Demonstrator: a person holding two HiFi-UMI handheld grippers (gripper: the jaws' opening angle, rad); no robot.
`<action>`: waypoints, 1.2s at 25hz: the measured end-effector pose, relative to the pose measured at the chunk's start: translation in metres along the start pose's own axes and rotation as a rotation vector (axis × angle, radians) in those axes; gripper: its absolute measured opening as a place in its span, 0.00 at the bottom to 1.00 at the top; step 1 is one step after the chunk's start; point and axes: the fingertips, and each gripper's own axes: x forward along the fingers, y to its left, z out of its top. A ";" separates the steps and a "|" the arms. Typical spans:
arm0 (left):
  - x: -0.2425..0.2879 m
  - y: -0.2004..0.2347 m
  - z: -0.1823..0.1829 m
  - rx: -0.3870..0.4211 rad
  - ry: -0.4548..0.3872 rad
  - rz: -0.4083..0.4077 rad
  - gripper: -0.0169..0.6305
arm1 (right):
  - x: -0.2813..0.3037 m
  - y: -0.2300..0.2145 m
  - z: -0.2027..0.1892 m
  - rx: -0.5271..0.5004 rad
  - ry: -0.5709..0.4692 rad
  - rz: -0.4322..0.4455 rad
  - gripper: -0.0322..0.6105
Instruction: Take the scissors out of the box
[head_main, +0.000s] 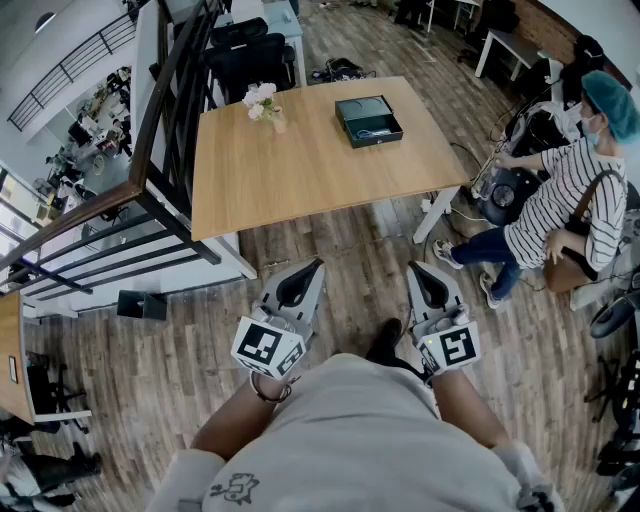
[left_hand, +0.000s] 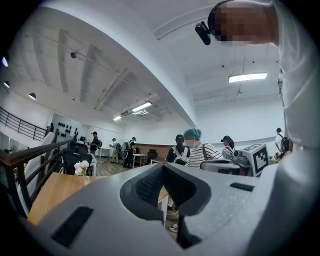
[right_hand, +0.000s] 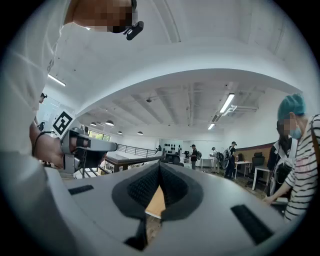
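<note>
A wood-plank floor fills most of the head view, and a long pale wooden table stands on it in the far middle. A dark stair railing runs along the table's left side. At the right, a seated person in a striped shirt leans over gear on the floor. Black chairs stand at the table's far end. Near the bottom of the view, well short of the table, the person holds both tools level in front of the body. The left gripper has its jaws closed tip to tip with nothing between them, as its own view shows. The right gripper is closed the same way and is also empty. The dark box sits open on the far right part of the table, well apart from both grippers. Something pale lies inside it, but it is too small to tell whether it is the scissors. A small bunch of pale flowers stands on the table to the left of the box.
</note>
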 end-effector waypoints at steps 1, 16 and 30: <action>0.000 0.000 0.000 0.001 -0.001 -0.001 0.03 | 0.000 0.000 0.000 0.000 0.001 -0.001 0.05; 0.019 -0.001 -0.008 -0.010 0.020 -0.008 0.03 | 0.008 -0.014 -0.005 0.004 -0.004 0.017 0.06; 0.093 0.004 -0.033 -0.036 0.074 0.016 0.03 | 0.031 -0.086 -0.043 0.082 0.067 0.067 0.31</action>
